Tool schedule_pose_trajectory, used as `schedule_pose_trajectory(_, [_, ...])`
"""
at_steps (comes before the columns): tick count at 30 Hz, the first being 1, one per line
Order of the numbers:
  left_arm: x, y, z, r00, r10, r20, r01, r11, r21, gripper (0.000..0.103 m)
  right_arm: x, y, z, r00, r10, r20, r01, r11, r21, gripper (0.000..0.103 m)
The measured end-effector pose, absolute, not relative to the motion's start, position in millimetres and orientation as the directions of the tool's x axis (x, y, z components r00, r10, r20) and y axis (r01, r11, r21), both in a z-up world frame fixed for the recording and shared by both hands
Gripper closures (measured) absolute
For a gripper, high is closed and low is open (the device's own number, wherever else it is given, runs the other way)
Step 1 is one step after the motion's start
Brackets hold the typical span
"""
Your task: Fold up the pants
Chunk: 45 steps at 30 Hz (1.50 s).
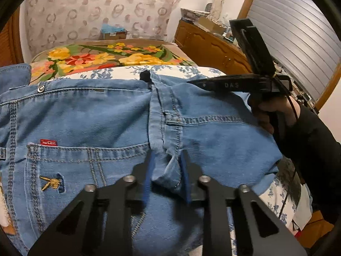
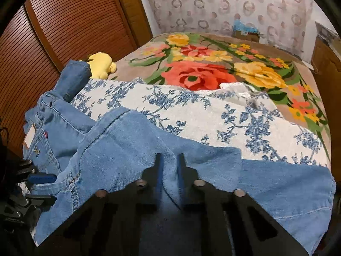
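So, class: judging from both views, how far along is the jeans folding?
Done: jeans lie on the bed, bunched. In hand: the left hand-held gripper pinches the seat seam, and the right hand-held gripper pinches a leg. Left: no neat fold shows yet.

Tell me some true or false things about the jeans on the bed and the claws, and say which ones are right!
1. The left claw pinches a fold of the blue jeans. True.
2. The right claw is wide open with nothing in it. False: it is shut on a fold of the jeans.
3. A yellow soft toy lies on the bed next to the jeans. True.
4. The blanket with big flowers is plain grey. False: it has red, orange and yellow flowers with green leaves.
5. The jeans have a small red tag above a back pocket. True.
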State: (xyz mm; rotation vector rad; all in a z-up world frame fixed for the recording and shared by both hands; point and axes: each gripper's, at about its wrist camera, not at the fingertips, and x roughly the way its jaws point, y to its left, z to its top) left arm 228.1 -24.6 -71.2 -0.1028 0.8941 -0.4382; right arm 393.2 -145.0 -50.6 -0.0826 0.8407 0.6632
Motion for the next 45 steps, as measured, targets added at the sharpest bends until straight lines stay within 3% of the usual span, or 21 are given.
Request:
schedule_pose_trajectory(20, [153.7, 51.3, 10.1, 0.753, -0.359, -0.552, 0.282, 0.933, -0.222, 0.087, 279.7, -131.3, 51.9, 0.615, 0.633, -0.471, -0.679, 0.728, 0.092, 0.101])
schedule_pose_trajectory(35, [96.5, 136.7, -3.1, 0.817, -0.202, -0.540, 0.092, 0.970, -0.224, 0.087, 267.8, -43.8, 51.4, 0.523, 0.724, -0.449, -0.791, 0.608, 0.060, 0.101])
schedule_pose_trajectory(45, [98.6, 167.9, -36.9, 0.780, -0.157, -0.605, 0.010, 0.971, -0.238, 0.087, 304.5, 4.0, 20.7, 0.476, 0.707, -0.522, -0.809, 0.586, 0.056, 0.101])
